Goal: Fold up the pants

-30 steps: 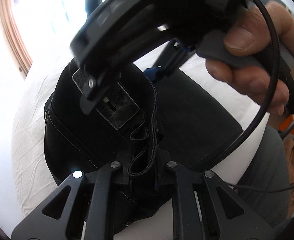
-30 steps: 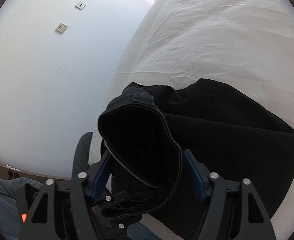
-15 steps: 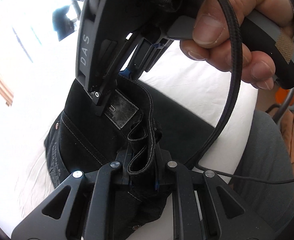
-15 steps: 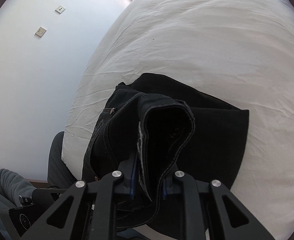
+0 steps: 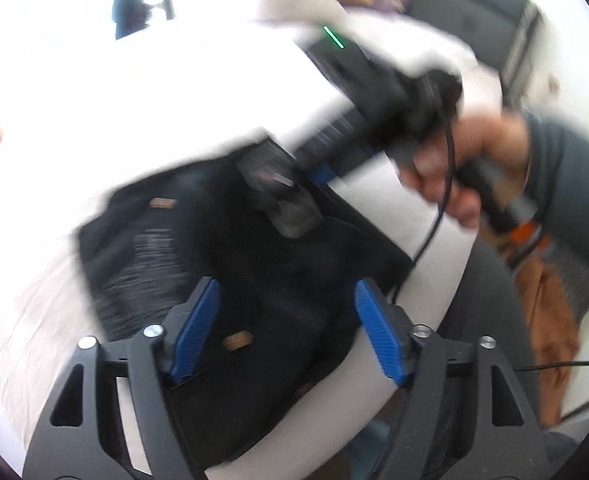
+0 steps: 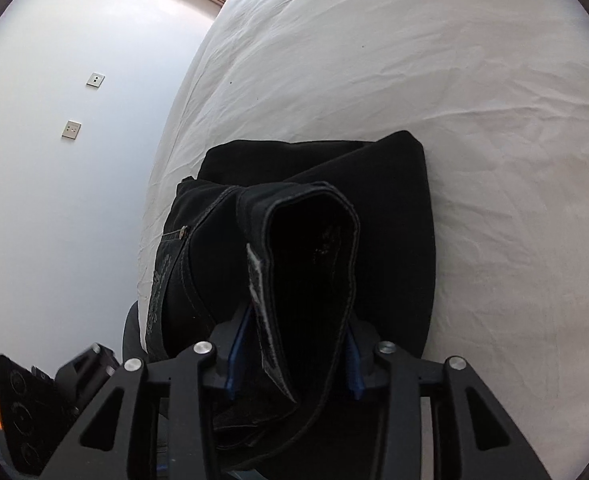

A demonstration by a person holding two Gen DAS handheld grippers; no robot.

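Black pants lie folded in a pile near the corner of a white bed. My right gripper has a stitched loop of the pants' edge standing between its blue pads. Its jaws are opening, and the cloth still touches both pads. The left wrist view is blurred. In it my left gripper hovers above the pants with its jaws opening wide and nothing pinched between the pads. A hand carries the right gripper over the far side of the pile.
The bed's edge runs close to the pile, with a person's grey leg beyond it. A black cable hangs from the right gripper. Brown cloth lies at the right. A white wall with two socket plates stands left of the bed.
My left jaws let go of the bunched edge they pinched and spread wide. The right gripper swung away to the pile's far side, sank toward it, and its jaws widened around the loop.
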